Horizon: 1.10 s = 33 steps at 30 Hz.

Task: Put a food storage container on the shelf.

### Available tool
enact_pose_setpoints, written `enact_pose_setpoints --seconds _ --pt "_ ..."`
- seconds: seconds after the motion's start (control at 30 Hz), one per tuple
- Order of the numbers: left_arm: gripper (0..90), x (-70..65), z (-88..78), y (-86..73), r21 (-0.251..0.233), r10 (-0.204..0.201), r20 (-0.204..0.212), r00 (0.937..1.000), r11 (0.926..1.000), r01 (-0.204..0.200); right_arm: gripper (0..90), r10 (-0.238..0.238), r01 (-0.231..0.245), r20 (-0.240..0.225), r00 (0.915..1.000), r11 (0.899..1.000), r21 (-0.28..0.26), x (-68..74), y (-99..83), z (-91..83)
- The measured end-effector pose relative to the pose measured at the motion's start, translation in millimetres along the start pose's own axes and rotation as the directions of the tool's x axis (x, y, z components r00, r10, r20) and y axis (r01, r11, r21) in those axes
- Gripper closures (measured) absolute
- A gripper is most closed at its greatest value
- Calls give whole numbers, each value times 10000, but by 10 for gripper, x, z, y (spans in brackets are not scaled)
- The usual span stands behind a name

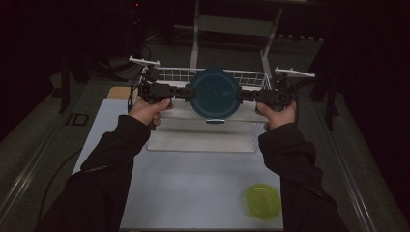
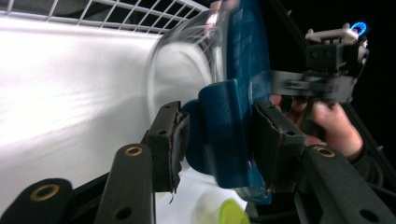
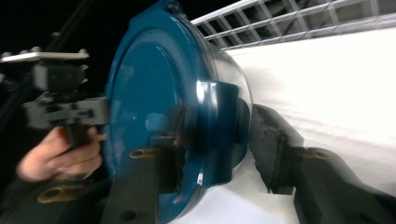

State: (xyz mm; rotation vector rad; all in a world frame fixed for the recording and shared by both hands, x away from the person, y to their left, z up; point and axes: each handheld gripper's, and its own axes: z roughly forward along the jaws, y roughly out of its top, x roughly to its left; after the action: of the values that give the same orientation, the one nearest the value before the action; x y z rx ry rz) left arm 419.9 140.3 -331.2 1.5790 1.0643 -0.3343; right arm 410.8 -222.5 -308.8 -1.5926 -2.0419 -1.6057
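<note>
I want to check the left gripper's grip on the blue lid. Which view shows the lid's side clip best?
The left gripper view: the side clip of the blue lid sits close up between that gripper's jaws. The high view shows the lid whole, clips tiny. The right gripper view shows the opposite clip, blurred.

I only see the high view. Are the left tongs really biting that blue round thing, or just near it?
Observer: Biting. In the left gripper view the left tongs pinch a flap on the edge of the blue lid.
Operator: Is it only a lid?
Observer: No, a clear tub sits under the lid, seen side-on in the right gripper view.
Operator: And the right tongs?
Observer: The right tongs straddle the lid's edge, but it's too blurry to tell if they pinch.
</note>
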Motion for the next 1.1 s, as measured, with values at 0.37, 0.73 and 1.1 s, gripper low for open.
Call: enact_pose_setpoints --seconds 0.37,0.73,1.1 --pt "516 301 53 60 -55 -1188 366 9922 9929 1191 631 849 -847 78 9964 9962 -217 -71 16 202" --pt "464 169 -10 31 -428 23 -601 9982 9991 -48 641 922 -919 212 9955 9956 -187 -62 64 235" --pt "282 18 -263 -236 -1161 1587 -539 9859 9796 -1640 608 -73 80 350 9994 9997 -212 51 -29 79"
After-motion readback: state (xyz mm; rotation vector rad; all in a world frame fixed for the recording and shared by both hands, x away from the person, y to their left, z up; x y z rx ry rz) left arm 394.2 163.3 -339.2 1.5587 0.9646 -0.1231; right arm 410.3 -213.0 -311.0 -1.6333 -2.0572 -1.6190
